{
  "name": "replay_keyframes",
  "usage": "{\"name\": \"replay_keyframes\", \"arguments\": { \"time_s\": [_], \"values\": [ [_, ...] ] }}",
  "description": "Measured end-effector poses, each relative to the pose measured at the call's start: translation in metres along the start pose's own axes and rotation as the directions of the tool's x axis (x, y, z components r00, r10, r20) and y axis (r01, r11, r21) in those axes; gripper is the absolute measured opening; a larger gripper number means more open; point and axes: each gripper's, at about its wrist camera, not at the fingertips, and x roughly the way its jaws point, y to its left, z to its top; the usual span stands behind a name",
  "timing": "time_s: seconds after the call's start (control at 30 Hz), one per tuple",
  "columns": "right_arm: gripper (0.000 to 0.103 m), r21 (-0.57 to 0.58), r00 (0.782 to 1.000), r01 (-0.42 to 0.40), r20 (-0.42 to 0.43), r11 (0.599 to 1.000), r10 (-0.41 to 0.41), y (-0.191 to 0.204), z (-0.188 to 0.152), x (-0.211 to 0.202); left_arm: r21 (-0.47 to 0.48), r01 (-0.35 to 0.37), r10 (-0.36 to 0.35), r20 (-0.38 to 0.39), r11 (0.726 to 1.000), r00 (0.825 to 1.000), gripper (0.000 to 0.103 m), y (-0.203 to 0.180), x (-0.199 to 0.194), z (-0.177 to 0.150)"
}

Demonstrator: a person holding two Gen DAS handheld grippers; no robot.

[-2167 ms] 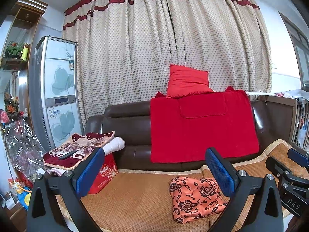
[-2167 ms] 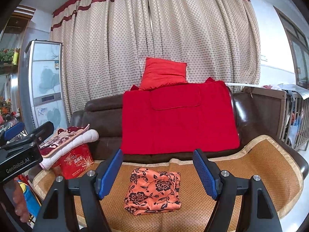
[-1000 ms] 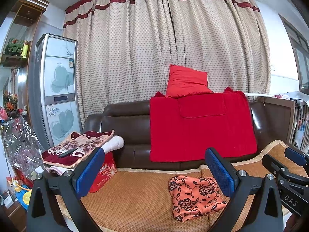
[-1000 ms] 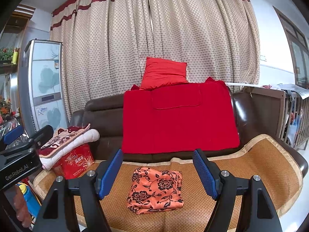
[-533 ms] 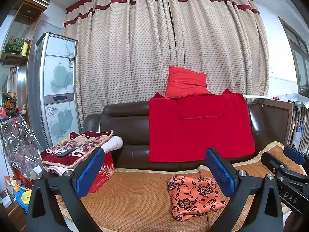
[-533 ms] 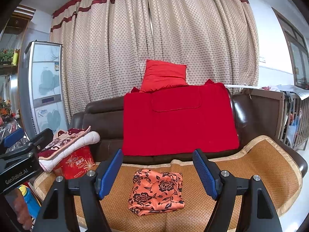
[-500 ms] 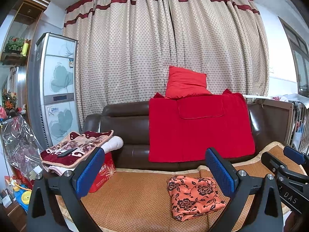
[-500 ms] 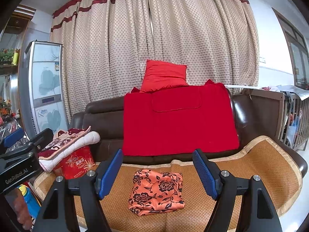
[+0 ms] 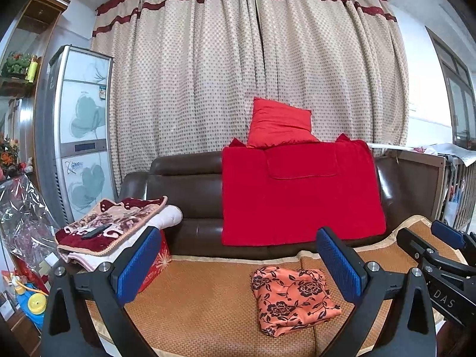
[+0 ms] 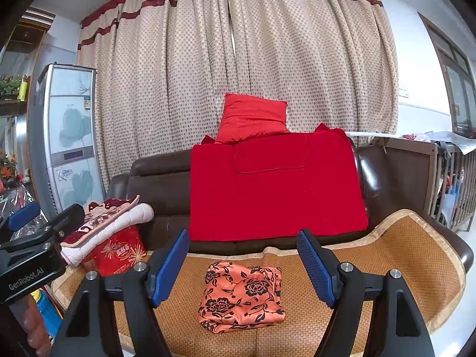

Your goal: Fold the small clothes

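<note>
A small orange garment with black flowers (image 9: pixel 293 299) (image 10: pixel 242 296) lies folded into a rough square on the woven mat (image 9: pixel 202 300) (image 10: pixel 395 255) that covers the sofa seat. My left gripper (image 9: pixel 239 263) is open and held back from the sofa, the garment lying beyond and right of its middle. My right gripper (image 10: pixel 242 263) is open too, with the garment straight ahead beyond its blue pads (image 10: pixel 315 267). Neither gripper touches the cloth. Each gripper shows at the edge of the other's view: the right gripper (image 9: pixel 440 255), the left gripper (image 10: pixel 32 238).
A brown leather sofa (image 9: pixel 184 196) carries a red blanket (image 9: pixel 297 196) over its back and a red cushion (image 9: pixel 279 123) on top. Folded blankets (image 9: pixel 110 223) sit on a red box (image 10: pixel 119 251) at the left. A tall cabinet (image 9: pixel 80 131) and a wooden crib (image 10: pixel 446 178) flank the sofa.
The left view has tilted up a little, so the garment and sofa sit slightly lower in it. Nothing was gripped or let go; the garment has not moved.
</note>
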Motion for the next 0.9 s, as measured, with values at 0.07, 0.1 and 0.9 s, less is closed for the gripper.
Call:
{"name": "replay_keyframes", "arguments": {
  "time_s": [0.07,0.1,0.9],
  "values": [
    [0.078,0.001,1.000,0.001,0.000,1.000,-0.001,0.001,0.000,0.000,0.000,0.001,-0.001,-0.001,1.000,1.000,0.103,0.001,0.001,0.000],
    [0.078,0.001,1.000,0.002,0.001,1.000,-0.002,0.001,0.000,0.000,0.000,0.000,0.000,-0.001,1.000,1.000,0.103,0.002,0.001,-0.001],
    [0.078,-0.012,1.000,0.011,-0.009,1.000,-0.011,0.008,-0.003,0.011,-0.007,0.008,-0.008,-0.019,1.000,1.000,0.103,0.007,0.012,-0.005]
  ]
}}
